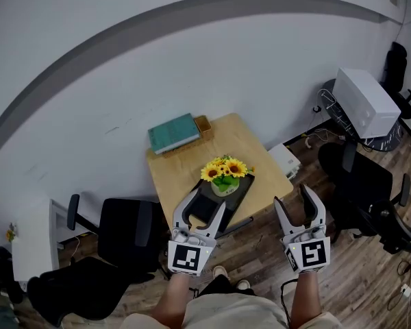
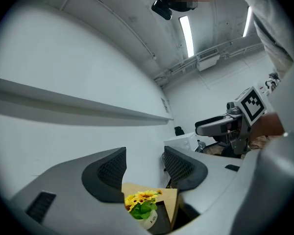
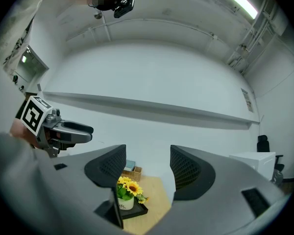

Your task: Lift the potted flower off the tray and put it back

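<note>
Potted flower [image 1: 225, 173], yellow blooms in a small white pot: standing upright on the black tray [image 1: 241, 192] at the centre of the head view, touching neither claw.

Starting nearest, at the bottom edge of the head view: reaching up into frame with two bare forearms [image 1: 171, 300], holding one gripper each.

Left gripper [image 1: 209, 199]: pointing toward the table, jaws standing wide, gripping nothing. Overlapping the tray's lower-left corner in the head view. Seeing, in its own view, the flower [image 2: 142, 204] low between the spread jaws of the claw [image 2: 144, 165] but well ahead, not between the pads.

Right gripper [image 1: 292, 196]: hanging to the right of the table's near corner, over the wooden floor, jaws likewise gaping wide and empty. Catching, in its own view [image 3: 147, 168], the flower [image 3: 127, 190] and tray [image 3: 137, 210] at lower left, beyond the left jaw.

Further up: wooden table [image 1: 185, 177] carrying the tray near its front edge. Lying at its far side, a teal book [image 1: 172, 133], with a small woven basket [image 1: 204, 124] just beside it on the right.

Behind all of it, a plain pale wall [image 1: 192, 60] filling the upper frame.
</note>
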The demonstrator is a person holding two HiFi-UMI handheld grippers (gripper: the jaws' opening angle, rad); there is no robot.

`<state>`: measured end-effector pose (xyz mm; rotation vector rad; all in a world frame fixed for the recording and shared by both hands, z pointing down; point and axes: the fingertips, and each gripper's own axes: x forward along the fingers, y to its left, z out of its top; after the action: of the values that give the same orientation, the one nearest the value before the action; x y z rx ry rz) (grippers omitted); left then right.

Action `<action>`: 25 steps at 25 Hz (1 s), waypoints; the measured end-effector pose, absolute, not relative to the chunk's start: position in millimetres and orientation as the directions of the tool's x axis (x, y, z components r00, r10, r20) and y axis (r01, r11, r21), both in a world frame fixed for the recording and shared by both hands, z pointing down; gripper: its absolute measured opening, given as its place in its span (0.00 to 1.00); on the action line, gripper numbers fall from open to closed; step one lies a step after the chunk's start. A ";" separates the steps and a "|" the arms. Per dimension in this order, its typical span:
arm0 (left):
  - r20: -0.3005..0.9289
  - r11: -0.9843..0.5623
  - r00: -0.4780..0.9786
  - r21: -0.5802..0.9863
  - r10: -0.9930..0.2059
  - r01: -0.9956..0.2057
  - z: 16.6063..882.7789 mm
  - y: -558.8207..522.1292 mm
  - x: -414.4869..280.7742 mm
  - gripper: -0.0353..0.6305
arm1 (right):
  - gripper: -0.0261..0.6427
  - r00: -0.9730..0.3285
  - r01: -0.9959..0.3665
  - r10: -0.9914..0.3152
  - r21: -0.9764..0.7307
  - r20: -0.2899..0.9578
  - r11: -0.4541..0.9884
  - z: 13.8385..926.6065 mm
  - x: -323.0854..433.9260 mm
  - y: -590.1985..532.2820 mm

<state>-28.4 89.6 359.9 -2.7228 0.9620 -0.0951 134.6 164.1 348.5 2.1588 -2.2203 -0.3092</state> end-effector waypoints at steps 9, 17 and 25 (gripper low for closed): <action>-0.016 -0.739 0.764 -0.240 -0.645 -0.629 370.2 35.2 -42.3 0.40 | 0.46 -0.067 -0.983 -0.988 0.177 -0.138 0.042 345.2 121.5 103.0; -0.043 -0.715 0.740 -0.228 -0.671 -0.661 365.2 -32.6 -62.6 0.40 | 0.46 -0.120 -0.974 -0.984 0.208 -0.129 0.091 340.4 100.3 24.4; -0.065 -0.685 0.708 -0.201 -0.704 -0.700 367.7 -97.3 -91.3 0.40 | 0.46 -0.185 -0.955 -0.977 0.254 -0.107 0.153 335.1 68.3 -50.2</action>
<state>-91.3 -97.3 367.7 -2.7042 1.1263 -0.0262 68.3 -50.2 335.1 1.9507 -2.3211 -0.4063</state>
